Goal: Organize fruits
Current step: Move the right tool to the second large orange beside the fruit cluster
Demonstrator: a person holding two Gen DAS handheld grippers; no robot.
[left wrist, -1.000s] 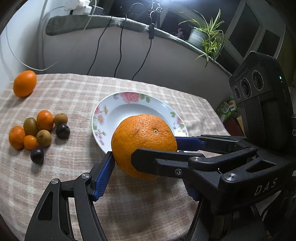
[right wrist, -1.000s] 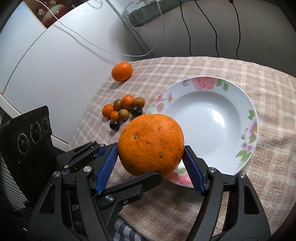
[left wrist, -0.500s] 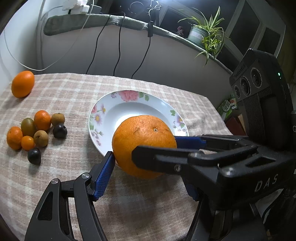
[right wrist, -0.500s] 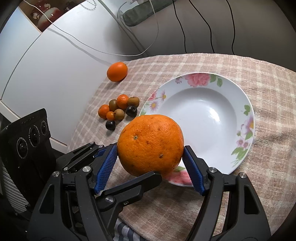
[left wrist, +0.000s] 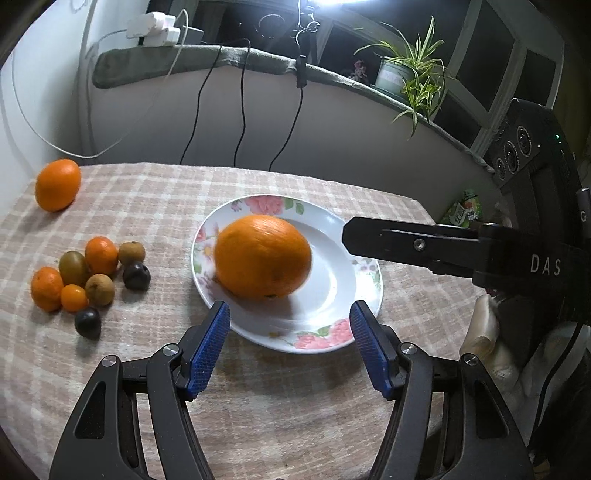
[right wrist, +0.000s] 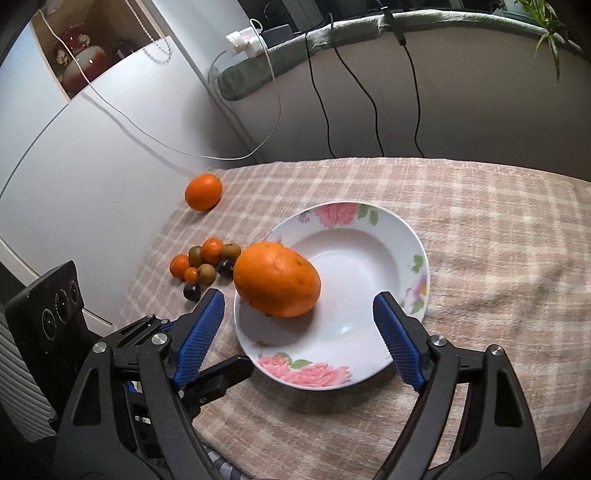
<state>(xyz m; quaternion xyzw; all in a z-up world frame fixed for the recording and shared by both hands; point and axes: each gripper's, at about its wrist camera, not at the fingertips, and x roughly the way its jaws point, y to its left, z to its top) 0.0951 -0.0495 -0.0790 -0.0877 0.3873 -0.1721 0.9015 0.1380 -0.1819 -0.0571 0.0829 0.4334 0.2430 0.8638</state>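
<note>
A large orange (left wrist: 263, 256) (right wrist: 277, 280) lies on the left side of the white flowered plate (left wrist: 332, 295) (right wrist: 369, 258), blurred as if still rolling. My right gripper (right wrist: 299, 299) hangs just in front of it, jaws opening, with the pads clear of the fruit. My left gripper (left wrist: 290, 314) stands open at the plate's near rim, nothing between its pads. One black finger of the right gripper (left wrist: 406, 243) crosses the left wrist view over the plate's right edge. A cluster of several small fruits (left wrist: 88, 273) (right wrist: 205, 266) lies left of the plate. A second orange (left wrist: 58, 184) (right wrist: 203, 192) sits at the far left.
A checked cloth (left wrist: 258, 406) covers the table, which ends at a wall ledge with hanging black cables (left wrist: 240, 110) and a white power strip (left wrist: 155, 29). A potted plant (left wrist: 406, 74) stands on the ledge at right. A white cupboard (right wrist: 92, 147) borders the table's left edge.
The right gripper let go of the large orange, which dropped onto the plate. The right gripper opened wider and drew back and up. The left gripper stayed where it was.
</note>
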